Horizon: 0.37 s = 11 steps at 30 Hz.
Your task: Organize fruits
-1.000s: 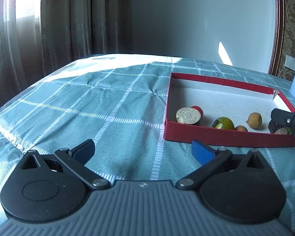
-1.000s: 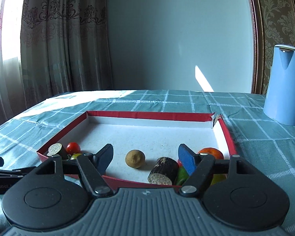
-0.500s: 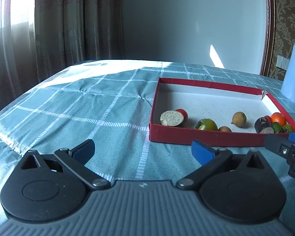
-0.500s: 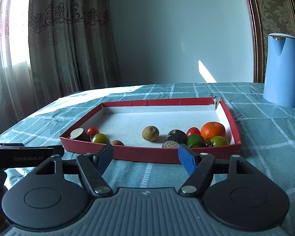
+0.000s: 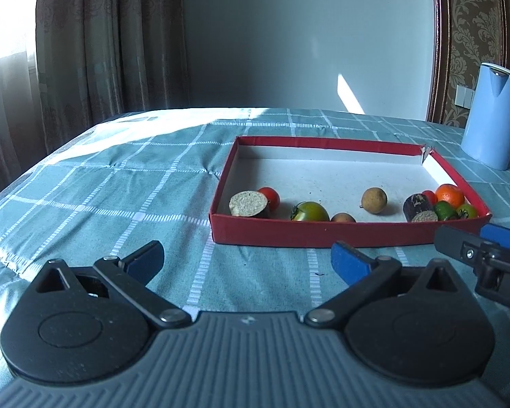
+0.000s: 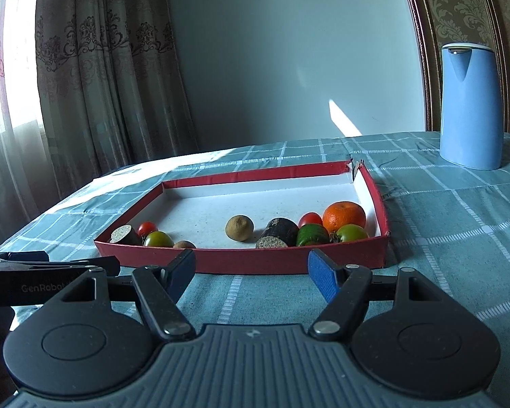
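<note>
A shallow red tray [image 5: 323, 234] [image 6: 241, 260] with a white floor lies on the checked cloth and holds several fruits. Near its left front corner are a cut dark fruit [image 5: 249, 204], a red cherry tomato [image 5: 269, 196] and a green tomato [image 5: 310, 211]. A brown round fruit [image 5: 374, 200] [image 6: 239, 227] sits in the middle. At the right front corner an orange [image 6: 344, 216], another cut dark piece [image 6: 278, 233] and green fruits [image 6: 311, 234] cluster. My left gripper [image 5: 247, 261] is open and empty, short of the tray's front wall. My right gripper [image 6: 251, 270] is also open and empty before the tray.
A blue kettle [image 6: 471, 105] [image 5: 491, 115] stands on the cloth behind the tray's right side. Curtains hang at the left, a plain wall behind. The teal checked cloth [image 5: 102, 183] spreads left of the tray to the table's edge.
Both grippers have drawn back from the tray, which now looks smaller and whole in both views. The right gripper has left the tray's inside. Both stay open.
</note>
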{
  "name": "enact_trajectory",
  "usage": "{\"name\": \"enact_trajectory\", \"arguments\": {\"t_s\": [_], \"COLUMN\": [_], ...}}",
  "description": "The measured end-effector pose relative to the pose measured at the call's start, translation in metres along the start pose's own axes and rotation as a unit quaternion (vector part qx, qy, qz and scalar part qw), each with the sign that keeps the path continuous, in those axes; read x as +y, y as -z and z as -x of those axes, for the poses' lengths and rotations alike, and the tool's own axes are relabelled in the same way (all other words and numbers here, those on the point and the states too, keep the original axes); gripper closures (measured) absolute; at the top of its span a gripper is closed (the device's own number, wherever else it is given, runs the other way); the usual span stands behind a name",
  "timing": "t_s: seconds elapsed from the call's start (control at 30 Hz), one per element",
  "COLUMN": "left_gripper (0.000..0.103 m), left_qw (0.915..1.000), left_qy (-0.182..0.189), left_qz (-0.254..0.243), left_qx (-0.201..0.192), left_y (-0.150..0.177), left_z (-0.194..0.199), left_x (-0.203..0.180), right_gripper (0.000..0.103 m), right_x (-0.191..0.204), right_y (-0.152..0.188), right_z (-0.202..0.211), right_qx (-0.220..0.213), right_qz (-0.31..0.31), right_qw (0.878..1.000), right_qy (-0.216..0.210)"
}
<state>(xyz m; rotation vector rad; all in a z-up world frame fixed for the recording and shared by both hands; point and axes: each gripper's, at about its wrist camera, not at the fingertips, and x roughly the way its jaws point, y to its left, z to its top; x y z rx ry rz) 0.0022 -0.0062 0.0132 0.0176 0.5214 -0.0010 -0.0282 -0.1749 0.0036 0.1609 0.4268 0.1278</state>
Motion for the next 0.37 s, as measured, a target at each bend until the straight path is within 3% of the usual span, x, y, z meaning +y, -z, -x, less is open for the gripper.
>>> {"name": "enact_trajectory", "arguments": {"t_s": [0.37], "left_gripper": [0.000], "left_qw": [0.9997], "left_qy": [-0.010], "left_qz": [-0.021], "left_qx": [-0.005], "left_y": [0.003], "left_z": [0.000], "left_x": [-0.013], "right_gripper": [0.030], "right_x": [-0.005], "right_y": [0.000], "right_z": [-0.001], "right_qx": [0.001], "right_qz": [-0.013], "right_qw": [1.000], "right_qy": [-0.003]}}
